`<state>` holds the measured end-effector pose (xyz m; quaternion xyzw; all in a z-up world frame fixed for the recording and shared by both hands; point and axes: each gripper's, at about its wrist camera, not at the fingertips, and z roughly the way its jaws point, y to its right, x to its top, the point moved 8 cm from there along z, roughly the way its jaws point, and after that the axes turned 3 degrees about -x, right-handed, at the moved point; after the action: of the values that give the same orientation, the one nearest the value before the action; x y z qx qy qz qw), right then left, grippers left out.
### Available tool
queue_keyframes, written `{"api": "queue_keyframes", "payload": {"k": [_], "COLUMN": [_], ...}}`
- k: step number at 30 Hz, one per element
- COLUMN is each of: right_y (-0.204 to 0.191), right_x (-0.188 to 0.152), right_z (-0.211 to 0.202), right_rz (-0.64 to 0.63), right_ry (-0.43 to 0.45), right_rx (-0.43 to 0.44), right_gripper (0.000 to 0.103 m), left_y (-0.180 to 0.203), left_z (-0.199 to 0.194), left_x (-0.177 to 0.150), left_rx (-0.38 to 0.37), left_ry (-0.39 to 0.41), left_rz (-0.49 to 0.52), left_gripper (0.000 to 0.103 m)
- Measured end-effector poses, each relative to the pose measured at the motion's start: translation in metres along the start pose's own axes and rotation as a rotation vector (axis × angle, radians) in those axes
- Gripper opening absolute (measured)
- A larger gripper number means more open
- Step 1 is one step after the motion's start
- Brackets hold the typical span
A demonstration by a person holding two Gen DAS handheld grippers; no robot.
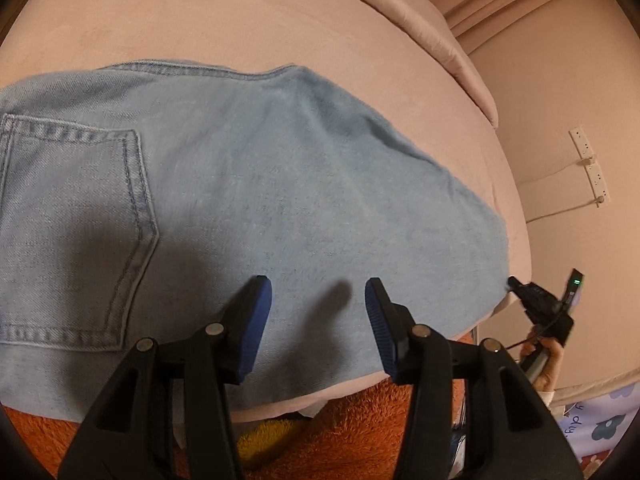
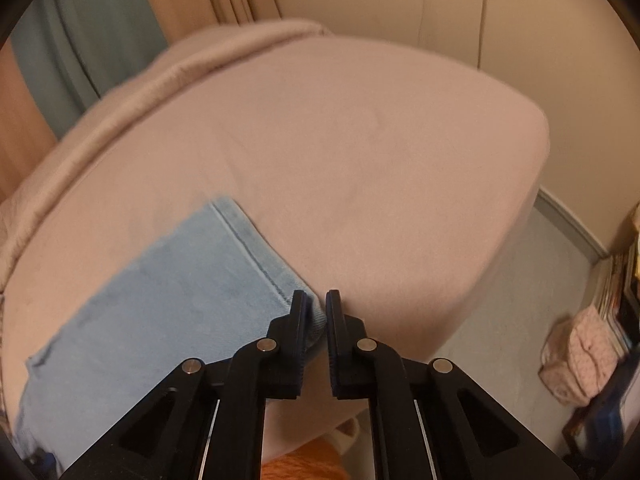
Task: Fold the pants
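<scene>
Light-blue denim pants [image 1: 280, 184] lie flat on a pink cushioned surface [image 1: 240, 20], a back pocket [image 1: 76, 220] showing at the left. My left gripper [image 1: 318, 300] hangs open just above the denim near the front edge, its blue pads apart with nothing clamped. In the right wrist view a hemmed end of the pants [image 2: 180, 280] reaches to my right gripper [image 2: 317, 300], whose jaws are closed on the hem corner. That right gripper [image 1: 514, 282] also shows at the pants' right edge in the left wrist view, held by a hand [image 1: 548, 364].
The pink surface [image 2: 360, 160] ends at a rounded edge; pale floor [image 2: 520, 300] lies to its right. A pink bag [image 2: 580, 356] and stacked books sit at the far right. Orange fluffy fabric [image 1: 360, 412] lies below the front edge. White power strips [image 1: 592, 168] hang on the wall.
</scene>
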<state>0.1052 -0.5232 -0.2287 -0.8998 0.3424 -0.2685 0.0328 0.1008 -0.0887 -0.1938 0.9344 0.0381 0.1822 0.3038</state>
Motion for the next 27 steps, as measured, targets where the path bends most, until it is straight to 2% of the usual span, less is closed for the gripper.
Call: {"api": "queue_keyframes", "payload": {"k": [2, 4, 6, 7, 10, 17, 20, 24, 25, 27], "right_y": [0.0, 0.005, 0.008, 0.01, 0.018, 0.001, -0.007, -0.011, -0.013, -0.015], "right_x": [-0.005, -0.008, -0.008, -0.009, -0.02, -0.039, -0.038, -0.024, -0.02, -0.017], "right_z": [0.01, 0.001, -0.005, -0.01, -0.022, -0.02, -0.005, 0.004, 0.007, 0.011], "right_rz": [-0.015, 0.0, 0.035, 0.055, 0.111, 0.159, 0.175, 0.222, 0.235, 0.25], "right_ry": [-0.006, 0.004, 0.001, 0.001, 0.003, -0.055, -0.077, -0.042, -0.04, -0.035], "right_rx": [-0.023, -0.036, -0.013, 0.002, 0.032, 0.21, 0.227, 0.243, 0.263, 0.255], "right_gripper": [0.007, 0.007, 0.009, 0.016, 0.05, 0.05, 0.05, 0.05, 0.048, 0.035], "left_y": [-0.001, -0.001, 0.0, 0.0, 0.002, 0.012, 0.011, 0.005, 0.003, -0.001], "left_z": [-0.001, -0.003, -0.003, -0.003, -0.006, -0.019, -0.027, -0.033, -0.034, -0.037], "left_x": [0.0, 0.001, 0.0, 0.0, 0.001, 0.008, 0.01, 0.011, 0.011, 0.011], "left_rx": [-0.009, -0.017, -0.024, -0.026, -0.022, -0.023, -0.021, -0.014, -0.011, -0.008], "left_ry": [-0.003, -0.006, -0.008, -0.008, -0.004, 0.042, 0.065, 0.081, 0.084, 0.087], "left_rz": [-0.009, -0.016, -0.019, -0.019, -0.018, 0.016, 0.014, 0.002, 0.0, -0.006], "left_gripper": [0.049, 0.049, 0.049, 0.049, 0.049, 0.051, 0.053, 0.054, 0.054, 0.054]}}
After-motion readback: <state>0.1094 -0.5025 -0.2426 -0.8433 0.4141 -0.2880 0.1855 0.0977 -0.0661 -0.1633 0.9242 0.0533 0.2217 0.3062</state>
